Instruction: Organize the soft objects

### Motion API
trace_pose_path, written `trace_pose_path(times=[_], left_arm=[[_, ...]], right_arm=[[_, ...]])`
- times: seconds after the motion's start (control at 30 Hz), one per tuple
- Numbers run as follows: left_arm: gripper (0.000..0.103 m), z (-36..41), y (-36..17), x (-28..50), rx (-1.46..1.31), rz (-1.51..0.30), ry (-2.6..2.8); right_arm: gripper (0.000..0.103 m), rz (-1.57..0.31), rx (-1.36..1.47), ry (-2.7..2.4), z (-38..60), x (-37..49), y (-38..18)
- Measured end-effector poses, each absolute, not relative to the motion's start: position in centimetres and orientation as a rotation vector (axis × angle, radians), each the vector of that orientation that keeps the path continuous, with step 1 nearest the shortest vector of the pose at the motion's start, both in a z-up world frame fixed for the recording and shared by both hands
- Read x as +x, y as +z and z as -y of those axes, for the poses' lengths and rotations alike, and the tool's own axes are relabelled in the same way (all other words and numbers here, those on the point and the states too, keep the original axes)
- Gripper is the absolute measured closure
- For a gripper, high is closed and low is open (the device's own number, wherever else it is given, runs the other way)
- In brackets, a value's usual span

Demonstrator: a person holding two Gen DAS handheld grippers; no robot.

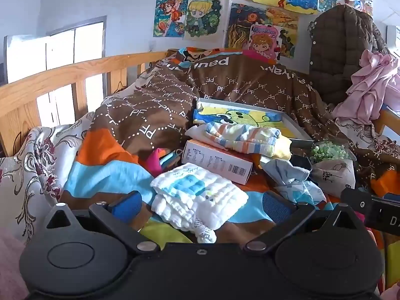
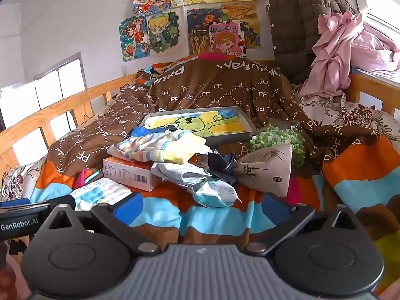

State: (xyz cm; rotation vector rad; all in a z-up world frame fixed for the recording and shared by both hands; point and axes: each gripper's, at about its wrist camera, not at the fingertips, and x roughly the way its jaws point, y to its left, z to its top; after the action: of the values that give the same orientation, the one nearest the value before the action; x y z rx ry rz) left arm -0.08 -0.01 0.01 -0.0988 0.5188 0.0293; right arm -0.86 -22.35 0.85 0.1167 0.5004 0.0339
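My left tongs (image 1: 200,206) sit wide open and empty astride the white cloth (image 1: 197,195), just in front of the box (image 1: 217,161), its long side running across them, while my equally open, empty right tongs (image 2: 200,208) are farther off.

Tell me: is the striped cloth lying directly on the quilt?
No, the striped cloth lies on top of the white box.

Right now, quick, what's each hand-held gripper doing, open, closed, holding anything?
Left hand-held gripper: open, holding nothing; the folded white cloth lies between its fingers, not pinched.
Right hand-held gripper: open, empty, above the bedspread.
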Motion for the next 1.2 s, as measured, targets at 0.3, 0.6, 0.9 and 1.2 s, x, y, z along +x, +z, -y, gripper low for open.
trace_pose_path(times=[0.3,0.6,0.9,1.2], left_arm=[[0.001,0.7,1.2,-0.4,-0.082,-0.515,0.027],[0.001,0.4,0.3,-0.4,-0.07,-0.501,0.013],[0.001,0.4,0.3,-0.4,-0.069,-0.501,0.016],[0.001,0.3,0.3,-0.4,-0.071,-0.503,0.02]], right_arm=[[0.0,-0.489,0.12,0.053,22.3,-1.1,0.9],[0.0,-0.496,0.144,0.057,22.5,-0.9,0.7],[0.0,-0.491,0.147,0.061,22.6,-1.0,0.8],[0.0,-0.492,0.146,0.061,22.5,-1.0,0.8]])
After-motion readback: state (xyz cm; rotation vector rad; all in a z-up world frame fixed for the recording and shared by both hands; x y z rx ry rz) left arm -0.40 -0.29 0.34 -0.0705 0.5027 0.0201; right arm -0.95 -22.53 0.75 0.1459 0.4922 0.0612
